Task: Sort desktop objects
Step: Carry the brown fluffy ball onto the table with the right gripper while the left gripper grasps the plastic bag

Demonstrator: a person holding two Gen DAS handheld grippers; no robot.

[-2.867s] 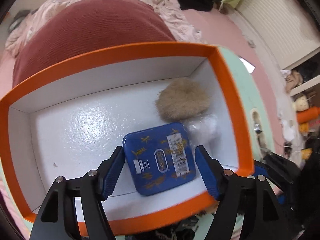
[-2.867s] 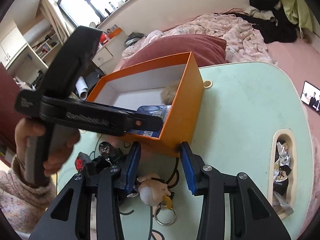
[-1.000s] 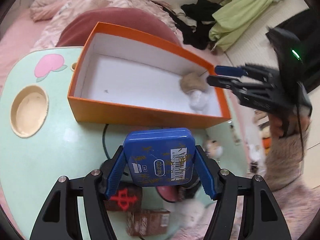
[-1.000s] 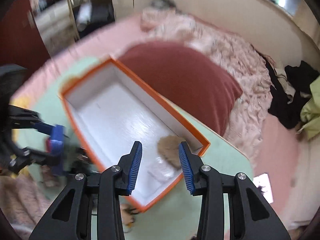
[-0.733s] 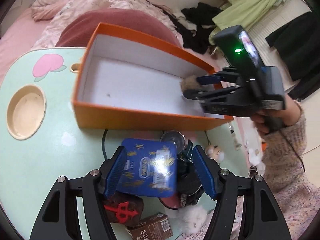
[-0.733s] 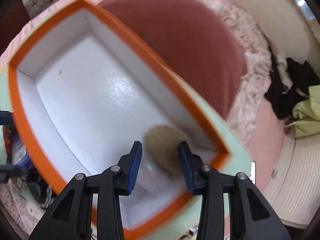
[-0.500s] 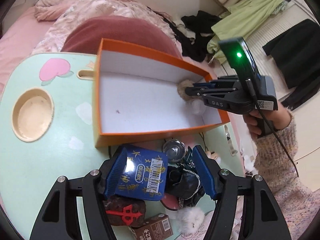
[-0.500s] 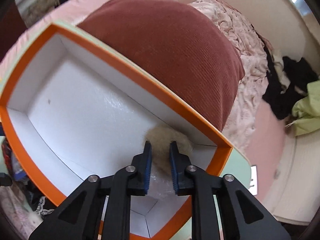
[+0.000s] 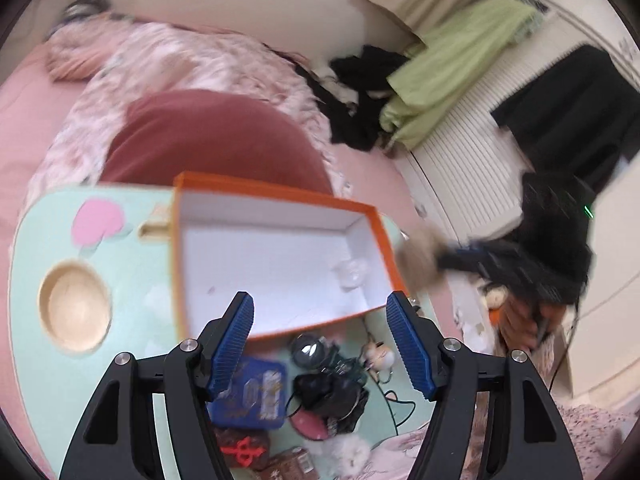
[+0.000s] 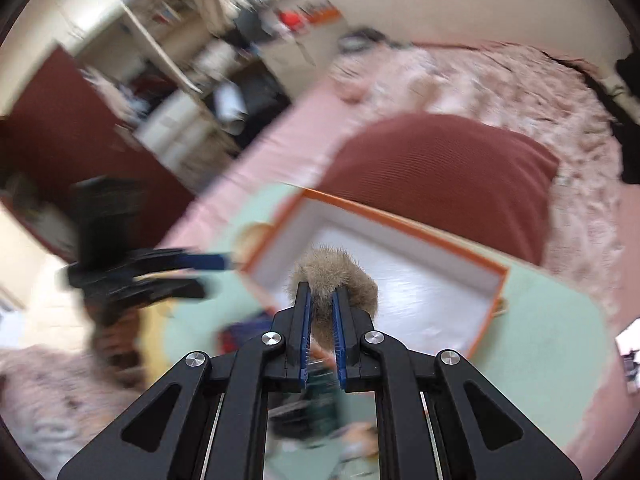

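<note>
Both views are blurred, so I cannot read the small clutter near the table's (image 9: pixel 132 276) front edge. My right gripper (image 10: pixel 320 322) is clamped on the fur ball (image 10: pixel 334 280) above the orange box (image 9: pixel 276 196). My left gripper (image 9: pixel 320 342) stands wide and empty over the blue tin (image 9: pixel 256 394), which lies on the table before the box.

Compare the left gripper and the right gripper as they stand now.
The left gripper stands open with nothing between its fingers; the right gripper is shut on the brown fur ball. The left gripper hangs over the near edge of the orange box and the blue tin lying on the table; the right gripper holds the fur ball above the box. Both have black arms and blue ribbed pads.
</note>
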